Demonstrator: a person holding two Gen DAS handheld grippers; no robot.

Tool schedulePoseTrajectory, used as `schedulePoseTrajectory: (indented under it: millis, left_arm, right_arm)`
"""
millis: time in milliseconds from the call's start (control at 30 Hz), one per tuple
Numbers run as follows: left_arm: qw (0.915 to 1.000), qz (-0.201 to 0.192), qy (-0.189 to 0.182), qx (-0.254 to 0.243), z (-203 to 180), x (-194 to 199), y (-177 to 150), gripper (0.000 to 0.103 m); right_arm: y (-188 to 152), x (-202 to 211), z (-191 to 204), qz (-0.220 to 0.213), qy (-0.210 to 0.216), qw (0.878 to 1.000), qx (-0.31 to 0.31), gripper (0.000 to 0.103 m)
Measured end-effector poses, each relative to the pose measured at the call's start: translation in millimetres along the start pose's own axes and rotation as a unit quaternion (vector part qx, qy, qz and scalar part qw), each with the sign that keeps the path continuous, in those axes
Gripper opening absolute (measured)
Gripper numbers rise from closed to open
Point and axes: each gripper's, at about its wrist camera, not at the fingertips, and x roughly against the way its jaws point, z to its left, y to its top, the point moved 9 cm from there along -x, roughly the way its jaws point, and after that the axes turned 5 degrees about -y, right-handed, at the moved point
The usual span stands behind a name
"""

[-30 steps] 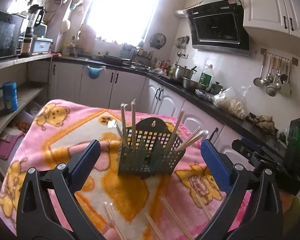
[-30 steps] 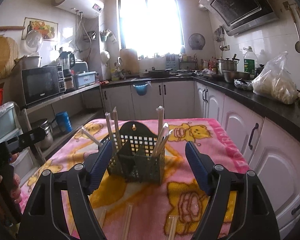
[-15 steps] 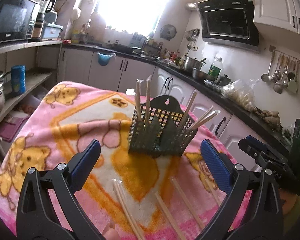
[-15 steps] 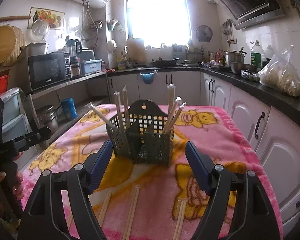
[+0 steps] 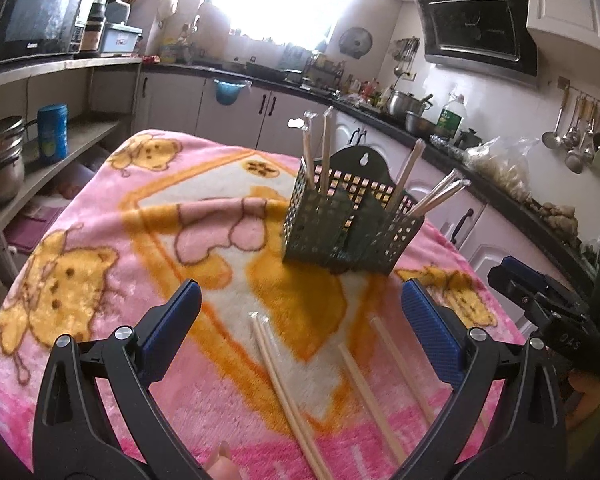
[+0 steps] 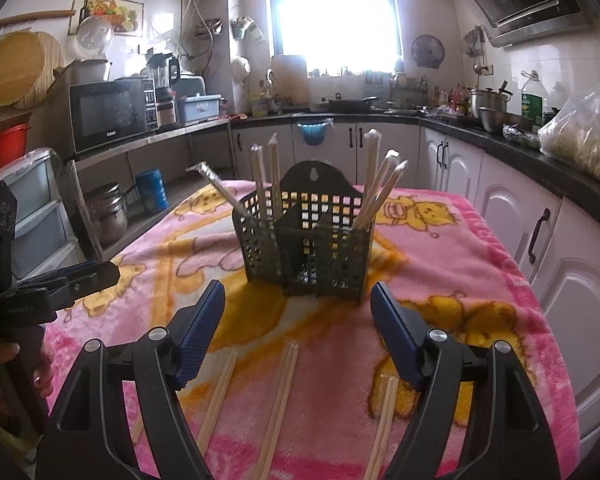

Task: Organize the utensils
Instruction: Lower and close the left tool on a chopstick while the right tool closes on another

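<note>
Here the chopsticks (image 6: 281,396) lie loose between the open right tongs (image 6: 298,330).

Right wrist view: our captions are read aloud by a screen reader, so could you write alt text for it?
Open right tongs hover empty over a pink cartoon blanket, facing a dark mesh utensil basket that holds wrapped chopsticks upright. More chopstick pairs lie loose on the blanket below the tongs, and the left tongs enter at the left edge.

The right claw (image 5: 556,332) bears small marks like "045"; other labels are too blurred to read.
</note>
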Motion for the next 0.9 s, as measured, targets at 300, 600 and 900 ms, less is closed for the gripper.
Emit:
schedulePoseTrajectory:
  millis: [300,600,900]
  left_arm:
    - [0.9992,0.037,0.017,0.005,11.4,-15.9,-29.9,0.091]
    - [0.9968,0.076,0.025,0.005,19.2,-34.3,-53.1,0.091]
    - [0.9923,0.121,0.022,0.017,28.1,-54.9,-70.0,0.08]
  right_arm:
    - [-27.8,-22.4,8.9,0.048,0.008,0.999,0.017,0.073]
    - [-55.9,-51.8,12.3,0.109,0.014,0.994,0.026,0.073]
    - [-72.0,-78.7,13.6,0.156,0.017,0.987,0.03,0.072]
